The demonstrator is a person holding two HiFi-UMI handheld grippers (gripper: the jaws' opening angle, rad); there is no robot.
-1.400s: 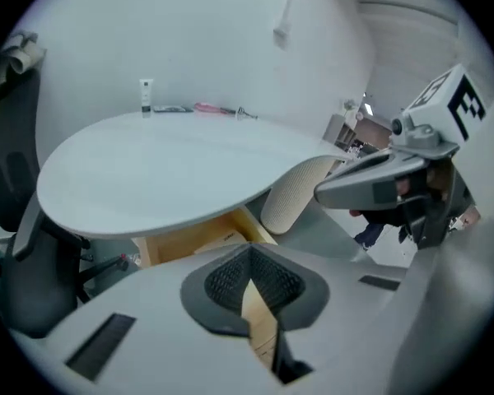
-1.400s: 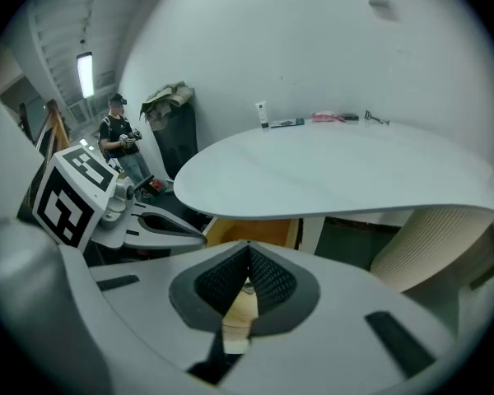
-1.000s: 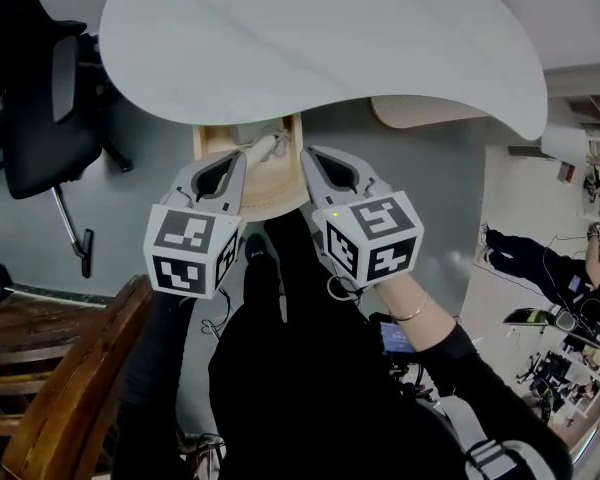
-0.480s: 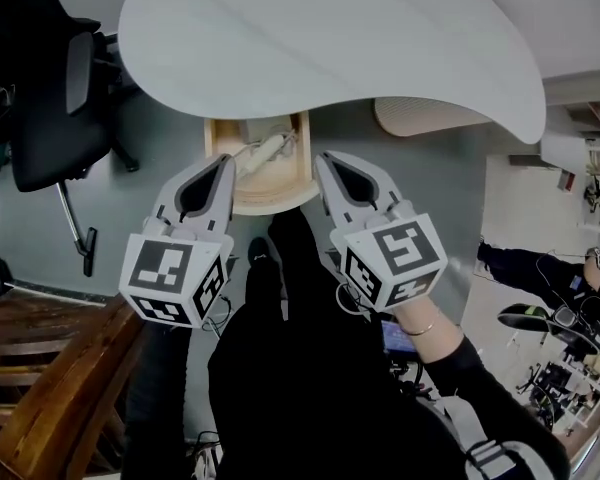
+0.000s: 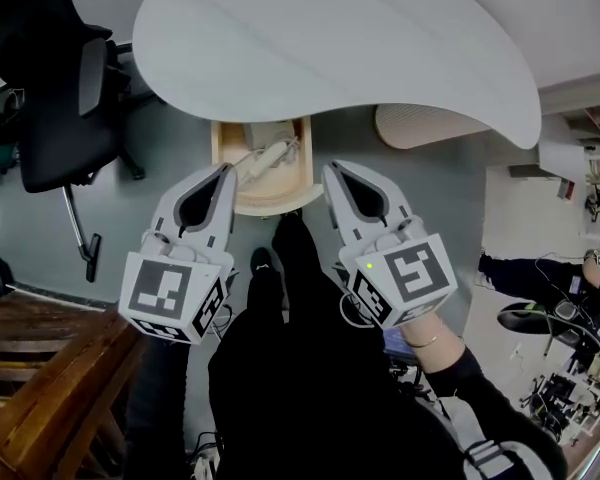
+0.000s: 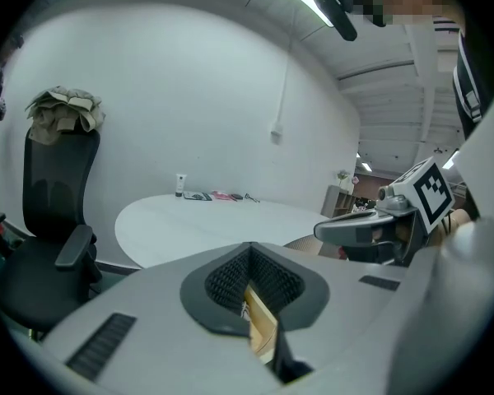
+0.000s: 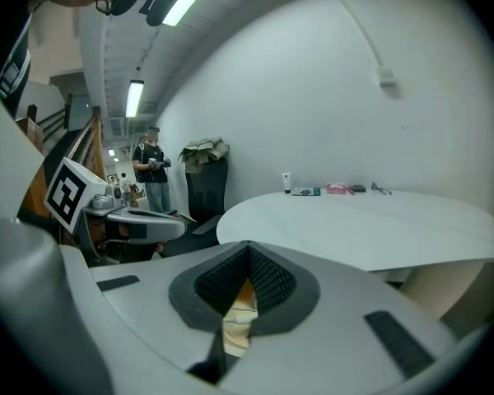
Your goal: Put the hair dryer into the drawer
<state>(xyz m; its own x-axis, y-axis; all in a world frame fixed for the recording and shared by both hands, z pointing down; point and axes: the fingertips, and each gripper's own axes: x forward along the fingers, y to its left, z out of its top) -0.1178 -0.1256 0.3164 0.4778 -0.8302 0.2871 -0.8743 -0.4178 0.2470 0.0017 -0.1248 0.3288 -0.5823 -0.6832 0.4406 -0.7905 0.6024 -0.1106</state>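
Observation:
The hair dryer [image 5: 267, 156], white with a cord, lies inside the open wooden drawer [image 5: 218, 153] under the white round table [image 5: 330, 38]. My left gripper [image 5: 223, 172] and right gripper [image 5: 332, 172] hover side by side in front of the drawer, above its front edge, apart from it. Both are shut with nothing between the jaws. In the left gripper view the left gripper [image 6: 249, 248] points over the table, and a sliver of the drawer [image 6: 262, 327] shows through the jaw gap. The right gripper [image 7: 247, 248] shows the same in its own view.
A black office chair [image 5: 60, 108] stands left of the table. A wooden chair [image 5: 40, 368] is at my lower left. A round woven seat [image 5: 430, 123] sits under the table's right side. Small items [image 6: 214, 196] lie at the table's far edge. A person [image 7: 152, 175] stands in the background.
Both grippers have pulled back from the drawer toward me and risen, still shut. More of the drawer and the hair dryer now shows between them.

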